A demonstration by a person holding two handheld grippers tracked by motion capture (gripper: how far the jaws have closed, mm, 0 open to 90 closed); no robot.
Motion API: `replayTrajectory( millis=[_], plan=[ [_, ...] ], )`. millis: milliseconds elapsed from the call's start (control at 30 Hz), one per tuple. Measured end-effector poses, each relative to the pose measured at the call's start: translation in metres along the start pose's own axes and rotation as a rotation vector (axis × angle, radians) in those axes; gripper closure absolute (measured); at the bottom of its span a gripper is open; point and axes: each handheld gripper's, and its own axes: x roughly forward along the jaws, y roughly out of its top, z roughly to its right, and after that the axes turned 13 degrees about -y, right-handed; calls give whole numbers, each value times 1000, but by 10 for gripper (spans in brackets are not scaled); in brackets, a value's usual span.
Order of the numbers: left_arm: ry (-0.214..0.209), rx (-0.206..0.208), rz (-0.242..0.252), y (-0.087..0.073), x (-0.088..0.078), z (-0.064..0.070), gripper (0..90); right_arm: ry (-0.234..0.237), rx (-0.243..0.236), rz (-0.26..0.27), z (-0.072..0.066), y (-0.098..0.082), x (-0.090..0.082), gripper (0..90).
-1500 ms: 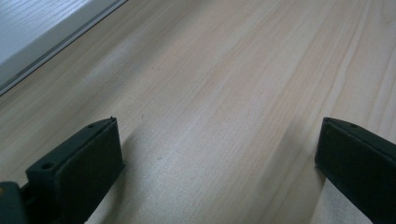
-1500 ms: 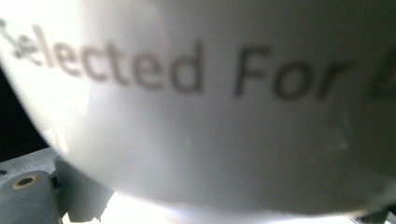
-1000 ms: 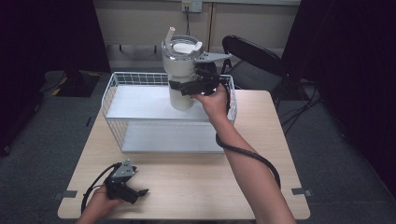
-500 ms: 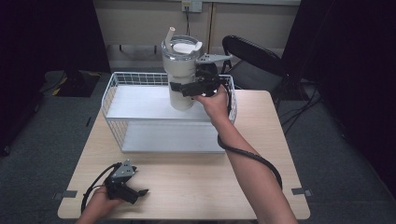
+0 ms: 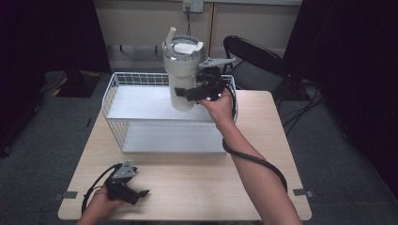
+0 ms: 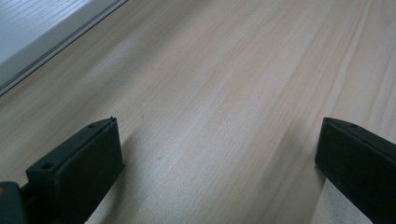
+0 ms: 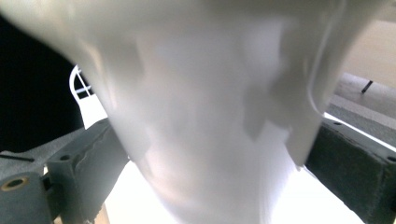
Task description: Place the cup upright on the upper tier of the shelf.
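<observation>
The right gripper view is blurred and taken up by the white tumbler, its top and base cut off. The right claw is clamped on the tumbler's lower body, holding it upright above the far right part of the one white wire basket. One straw rises from the lid. The left claw rests wide open and empty on the near left of the worktop.

Cream tumbler; white wire basket; black tongs; pale wood table.
</observation>
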Motion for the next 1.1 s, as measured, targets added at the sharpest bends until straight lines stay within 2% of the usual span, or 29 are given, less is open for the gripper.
replayTrajectory(
  millis=[33,133,200,667,767,833,1100],
  plan=[
    [0,-1,0,0,0,0,0,-1,1,-24,1,-2,-1,62],
    [0,-1,0,0,0,0,0,-10,7,-39,1,-4,-3,64],
    [0,-1,0,0,0,0,0,-11,10,-26,1,-4,-5,65],
    [0,0,0,0,0,0,0,-24,-23,-39,1,-9,-22,70],
    [0,-1,0,0,0,0,0,-8,-22,-33,0,-12,-30,70],
    [0,-1,0,0,0,0,0,-1,-41,-37,-1,-14,-34,70],
    [5,-2,2,0,0,0,0,49,-64,-22,-11,-24,-53,70]
  ],
)
